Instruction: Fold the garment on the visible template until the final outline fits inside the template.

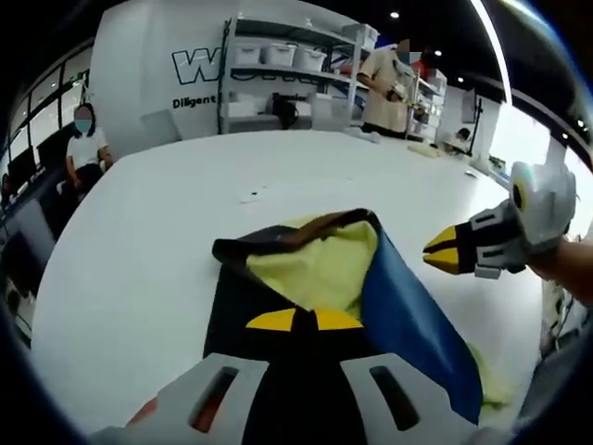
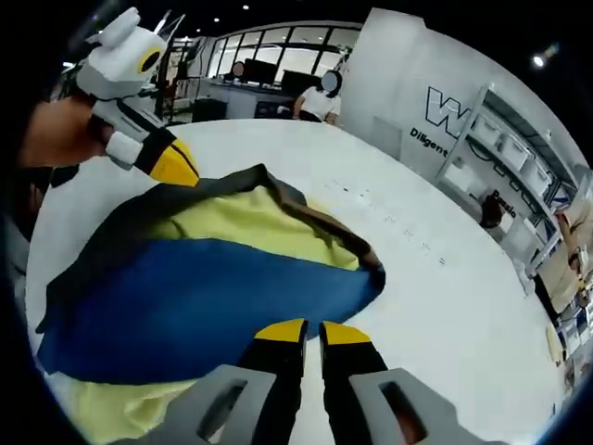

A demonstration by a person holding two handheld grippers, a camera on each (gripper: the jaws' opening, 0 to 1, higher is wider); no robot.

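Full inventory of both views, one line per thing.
garment: 1, blue, yellow lining, dark trim; bunched on the table, partly folded.
table: 1, white; under the garment.
shelving: 1 rack, grey with white bins; behind the table.
people: at least 3; one at the shelving, two standing beyond the table's edge.
left hand-held gripper: 1, yellow tips, jaws shut at the garment's dark edge.
right hand-held gripper: 1, yellow tips, jaws shut at the blue edge.

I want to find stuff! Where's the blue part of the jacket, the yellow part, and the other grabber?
blue part [image 2: 199, 301]: right gripper view, middle of panel.
yellow part [image 1: 320, 269]: left gripper view, lining.
other grabber [image 1: 443, 249]: left gripper view, between its yellow tips.
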